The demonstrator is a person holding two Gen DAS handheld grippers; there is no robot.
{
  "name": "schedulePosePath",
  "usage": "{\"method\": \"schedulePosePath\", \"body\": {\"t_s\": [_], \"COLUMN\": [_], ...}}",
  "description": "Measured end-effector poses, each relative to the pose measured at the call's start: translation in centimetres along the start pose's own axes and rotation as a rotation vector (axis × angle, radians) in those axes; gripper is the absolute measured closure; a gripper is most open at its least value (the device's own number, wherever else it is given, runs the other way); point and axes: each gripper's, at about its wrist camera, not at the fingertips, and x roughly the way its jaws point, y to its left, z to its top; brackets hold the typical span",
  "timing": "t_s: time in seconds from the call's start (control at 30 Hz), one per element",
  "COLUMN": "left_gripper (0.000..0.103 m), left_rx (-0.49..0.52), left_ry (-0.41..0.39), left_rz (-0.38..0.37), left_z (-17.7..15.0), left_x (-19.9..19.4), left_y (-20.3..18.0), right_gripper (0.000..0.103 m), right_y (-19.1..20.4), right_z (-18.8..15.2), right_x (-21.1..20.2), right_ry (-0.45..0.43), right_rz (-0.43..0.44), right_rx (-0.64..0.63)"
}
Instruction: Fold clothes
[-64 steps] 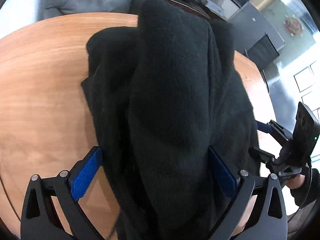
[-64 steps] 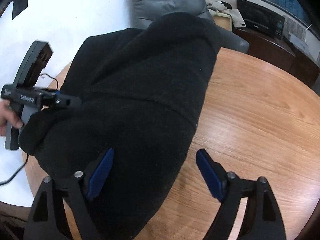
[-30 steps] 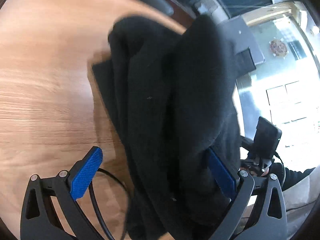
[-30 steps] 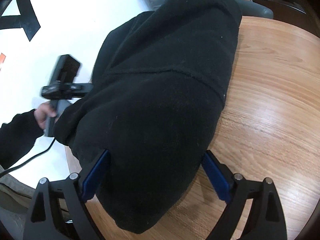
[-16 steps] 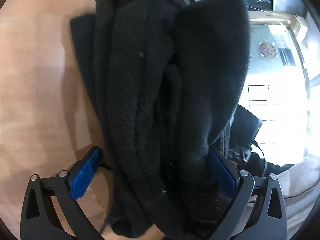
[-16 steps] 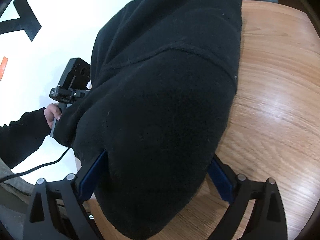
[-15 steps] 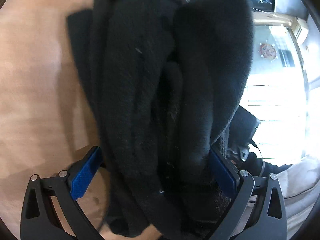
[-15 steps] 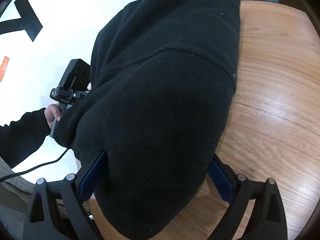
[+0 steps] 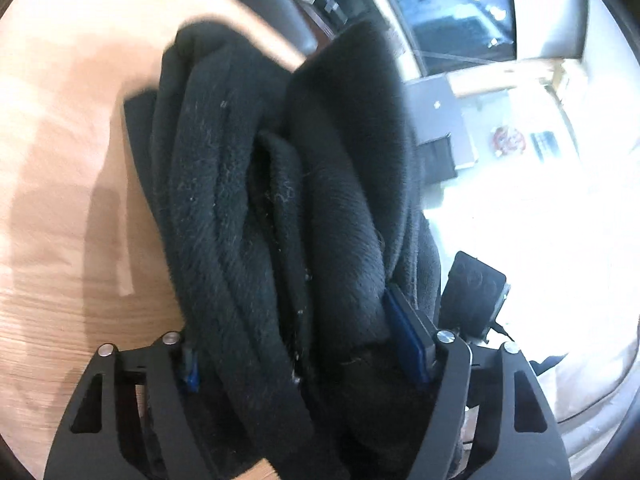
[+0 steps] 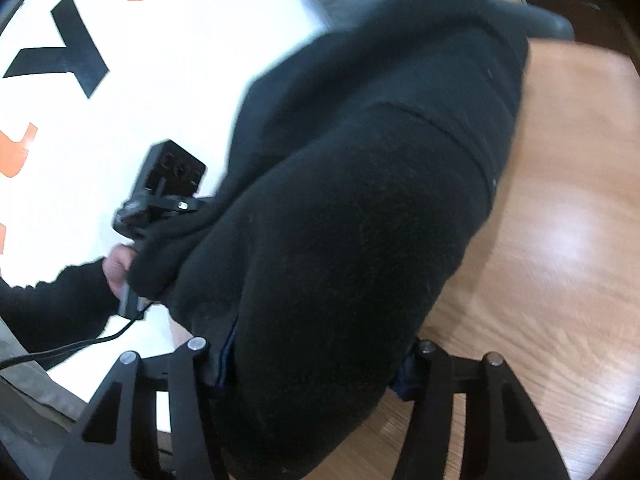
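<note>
left gripper (image 9: 308, 360): jaws closing, pads pressed on folded black fleece (image 9: 280, 208) bunched between them | right gripper (image 10: 316, 364): jaws closing on same fleece's other end | fleece extends forward over wooden table (image 10: 560, 208)

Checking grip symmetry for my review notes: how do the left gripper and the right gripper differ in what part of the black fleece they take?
The left gripper takes a bunched, layered edge of the black fleece, several rolled folds showing between its fingers; the right gripper takes one smooth, rounded bulk. The left gripper's blue pads show more; the right gripper's are nearly buried in cloth. Both are closing, fleece between their jaws, over the wooden table.
</note>
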Motion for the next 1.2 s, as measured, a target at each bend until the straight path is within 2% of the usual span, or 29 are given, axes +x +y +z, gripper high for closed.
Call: {"method": "schedulePosePath", "body": {"t_s": [0.17,0.33,0.43,0.53,0.57,0.6,0.67,0.73,0.8,0.83,0.9,0.97,1.03,1.07,1.13,1.2], "left_gripper": [0.032,0.032,0.032,0.032,0.032,0.032,0.032,0.033,0.031,0.030,0.028,0.023,0.010,0.009,0.008,0.008], "left_rx": [0.061,0.138,0.157,0.139,0.117,0.094,0.049,0.000,-0.023,-0.022,-0.002,0.006,0.002,0.001,0.009,0.022], "left_ry": [-0.117,-0.238,-0.284,-0.311,-0.312,-0.308,-0.277,-0.239,-0.231,-0.246,-0.278,-0.277,-0.274,-0.278,-0.304,-0.340], "left_rz": [-0.004,0.039,0.097,0.157,0.183,0.207,0.270,0.312,0.327,0.321,0.309,0.327,0.375,0.397,0.434,0.478], "left_z": [2.0,8.0,14.5,23.3,24.3,24.8,24.7,23.9,22.9,23.4,23.3,23.5,21.4,20.4,19.5,17.2], "left_x": [-6.1,-13.9,-16.9,-18.8,-19.0,-17.2,-13.8,-13.1,-12.2,-12.5,-12.6,-12.6,-14.6,-15.5,-16.6,-17.9], "left_y": [-2.3,-2.4,-0.4,4.9,6.7,8.4,12.2,16.1,18.0,18.8,18.7,18.5,20.8,21.4,20.1,18.5], "right_gripper": [0.044,0.044,0.044,0.044,0.044,0.043,0.043,0.042,0.039,0.038,0.032,0.025,0.019,0.017,0.016,0.016], "right_y": [4.4,7.2,8.0,6.2,5.4,4.5,3.2,2.1,2.1,2.1,2.1,2.0,1.9,1.9,1.5,0.9], "right_z": [2.5,6.4,8.7,12.7,13.6,13.4,12.4,11.2,9.4,8.5,7.0,6.6,6.3,6.1,5.4,4.3], "right_x": [-0.8,1.2,4.7,10.0,12.0,14.1,18.0,21.2,22.2,22.7,23.4,23.2,22.9,22.6,21.4,19.3], "right_ry": [-0.074,-0.127,-0.151,-0.165,-0.162,-0.144,-0.090,-0.040,-0.009,0.007,0.035,0.054,0.075,0.085,0.099,0.098], "right_rz": [0.019,0.069,0.091,0.119,0.124,0.117,0.081,0.042,-0.013,-0.040,-0.092,-0.138,-0.178,-0.196,-0.222,-0.248], "right_rx": [-0.087,-0.170,-0.215,-0.204,-0.189,-0.165,-0.115,-0.081,-0.107,-0.120,-0.142,-0.153,-0.158,-0.160,-0.165,-0.182]}}
